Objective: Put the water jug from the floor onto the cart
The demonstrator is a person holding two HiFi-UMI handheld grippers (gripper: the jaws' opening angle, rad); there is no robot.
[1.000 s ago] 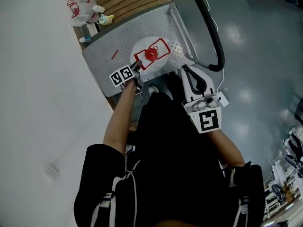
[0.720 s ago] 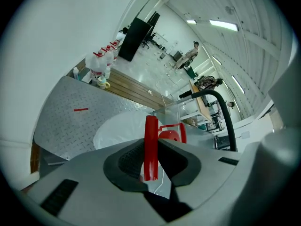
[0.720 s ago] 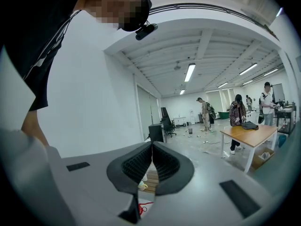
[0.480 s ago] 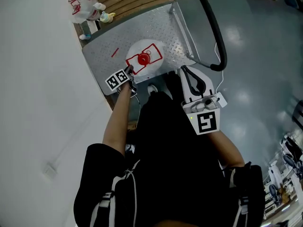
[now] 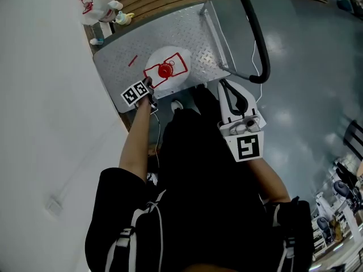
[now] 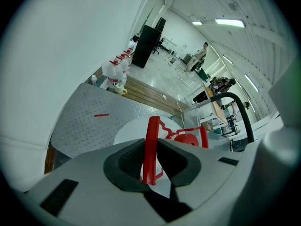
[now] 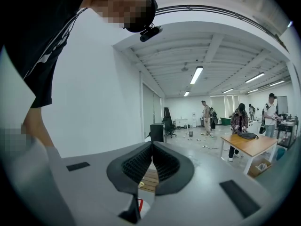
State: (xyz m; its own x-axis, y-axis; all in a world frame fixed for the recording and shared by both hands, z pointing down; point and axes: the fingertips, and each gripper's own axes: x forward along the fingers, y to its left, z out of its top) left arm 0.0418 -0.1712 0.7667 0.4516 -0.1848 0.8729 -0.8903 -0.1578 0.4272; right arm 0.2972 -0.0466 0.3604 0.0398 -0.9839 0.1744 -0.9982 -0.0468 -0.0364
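Note:
The white water jug [image 5: 173, 58] with a red cap [image 5: 165, 70] is over the cart's grey checker-plate deck [image 5: 142, 35], near its front edge. I cannot tell whether it rests on the deck. My left gripper [image 5: 148, 84] points steeply down and is shut on the jug's red handle [image 6: 149, 149], which stands upright between the pads. The jug's body [image 6: 134, 128] shows behind the handle. My right gripper [image 5: 223, 84] hangs to the right of the jug, near the person's body, pointing almost level. Its jaws [image 7: 152, 149] are shut with nothing between them.
The cart's black push handle [image 5: 256, 33] arches over its right end. Several water bottles [image 5: 93, 7] stand on wooden boards beyond the deck's far corner, and a white wall runs along the left. People and a wooden table [image 7: 249, 145] are far off.
The left gripper has carried the jug leftward and a little lower over the deck, towards the front left corner. The right gripper has barely moved.

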